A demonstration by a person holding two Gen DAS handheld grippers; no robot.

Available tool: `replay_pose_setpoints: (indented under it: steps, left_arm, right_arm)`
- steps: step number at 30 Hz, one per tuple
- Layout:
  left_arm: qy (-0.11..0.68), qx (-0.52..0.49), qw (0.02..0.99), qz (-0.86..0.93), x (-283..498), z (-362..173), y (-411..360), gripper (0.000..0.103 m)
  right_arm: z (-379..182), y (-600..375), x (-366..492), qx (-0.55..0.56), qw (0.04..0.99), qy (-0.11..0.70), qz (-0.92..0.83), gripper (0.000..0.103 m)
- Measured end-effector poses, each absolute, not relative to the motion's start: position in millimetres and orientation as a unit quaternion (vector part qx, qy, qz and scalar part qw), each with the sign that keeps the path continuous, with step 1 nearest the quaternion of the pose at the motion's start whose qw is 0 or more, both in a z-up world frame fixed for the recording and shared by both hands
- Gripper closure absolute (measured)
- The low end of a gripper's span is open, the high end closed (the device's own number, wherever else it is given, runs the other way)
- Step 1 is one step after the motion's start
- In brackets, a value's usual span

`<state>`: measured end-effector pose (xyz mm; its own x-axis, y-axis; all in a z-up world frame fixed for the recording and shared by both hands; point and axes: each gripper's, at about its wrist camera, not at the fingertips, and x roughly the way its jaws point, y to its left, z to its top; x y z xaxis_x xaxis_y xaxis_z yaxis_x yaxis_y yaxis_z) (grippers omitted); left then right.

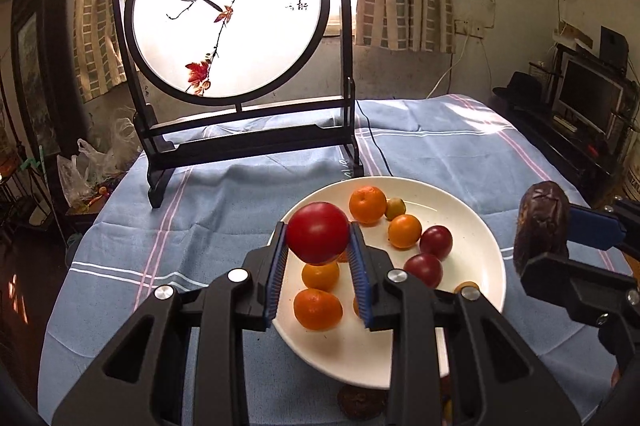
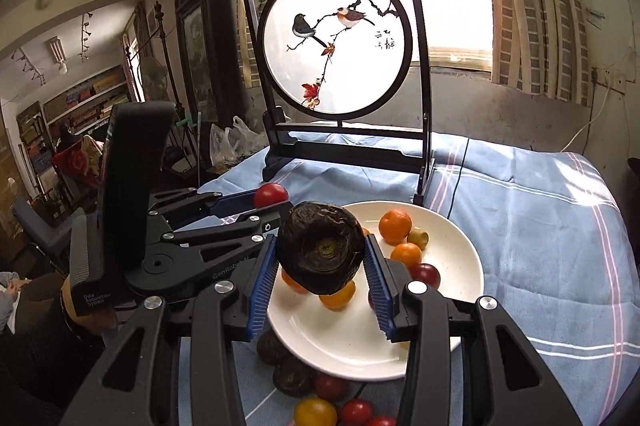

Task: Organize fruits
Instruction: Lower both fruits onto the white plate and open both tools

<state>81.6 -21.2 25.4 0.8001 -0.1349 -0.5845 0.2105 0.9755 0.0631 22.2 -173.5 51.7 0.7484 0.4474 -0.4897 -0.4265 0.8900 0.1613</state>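
Observation:
My left gripper (image 1: 318, 238) is shut on a red tomato (image 1: 318, 233) and holds it above the near left part of a white plate (image 1: 472, 226). The plate holds several small oranges (image 1: 368, 203) and red cherry tomatoes (image 1: 436, 242). My right gripper (image 2: 322, 258) is shut on a dark wrinkled water chestnut (image 2: 320, 248), held above the plate's (image 2: 460, 246) near left edge. In the left wrist view the right gripper (image 1: 544, 230) shows at the right with the chestnut (image 1: 542, 226). In the right wrist view the left gripper (image 2: 272, 195) shows with its tomato (image 2: 271, 194).
A blue striped cloth (image 1: 200, 226) covers the table. A framed round bird screen (image 1: 228, 13) stands at the back. More dark chestnuts (image 2: 288, 374) and cherry tomatoes (image 2: 356, 410) lie on the cloth in front of the plate. A black cable (image 1: 376, 145) runs across the cloth.

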Motion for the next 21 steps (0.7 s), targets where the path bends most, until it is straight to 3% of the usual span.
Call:
replay_pose_setpoints:
  steps: [21]
  left_arm:
    - [0.332,0.091,0.935,-0.088,97,-12,-27,0.074]
  right_arm:
    - [17,-169,47,0.002,0.934,0.293,0.205,0.059]
